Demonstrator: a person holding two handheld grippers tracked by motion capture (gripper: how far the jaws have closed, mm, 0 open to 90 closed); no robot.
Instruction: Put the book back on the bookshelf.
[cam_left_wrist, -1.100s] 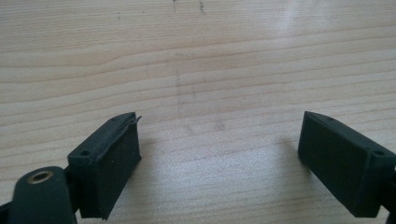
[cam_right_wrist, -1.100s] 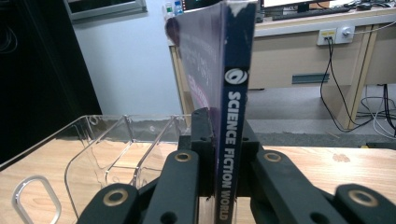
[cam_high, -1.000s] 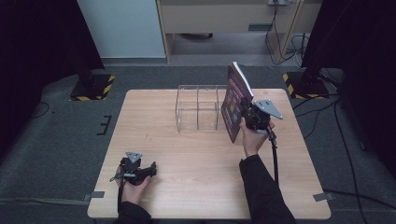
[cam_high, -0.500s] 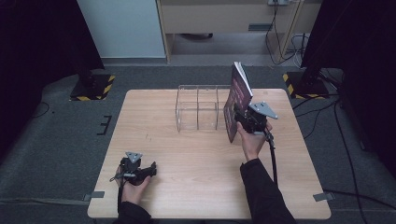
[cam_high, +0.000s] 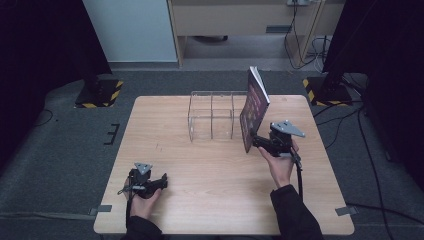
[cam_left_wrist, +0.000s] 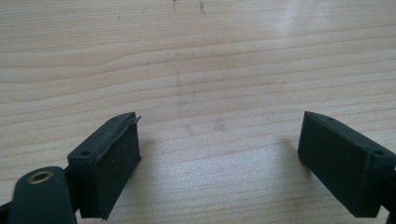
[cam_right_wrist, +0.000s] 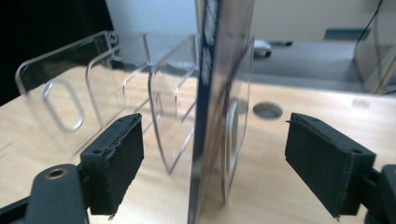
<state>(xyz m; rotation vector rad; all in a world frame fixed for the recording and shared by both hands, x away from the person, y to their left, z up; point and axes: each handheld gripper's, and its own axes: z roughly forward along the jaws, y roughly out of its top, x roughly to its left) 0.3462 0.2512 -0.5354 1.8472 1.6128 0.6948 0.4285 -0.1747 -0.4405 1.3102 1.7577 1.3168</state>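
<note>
1. Books: one thin dark-covered book (cam_high: 254, 109) stands upright on the light wooden surface (cam_high: 210, 170), its edge against the right end of the rack.
2. Racks: one clear acrylic divider rack (cam_high: 212, 116), with several upright partitions, sits at the far middle of the surface.
3. Grippers: two. The right gripper (cam_high: 257, 142) is just beside the book's lower corner; in the right gripper view its fingers (cam_right_wrist: 114, 161) stand wide apart with the book between them, touching neither.
4. The left gripper (cam_high: 162, 182) rests near the front left edge, fingers (cam_left_wrist: 109, 161) spread wide over bare wood, holding nothing
</note>
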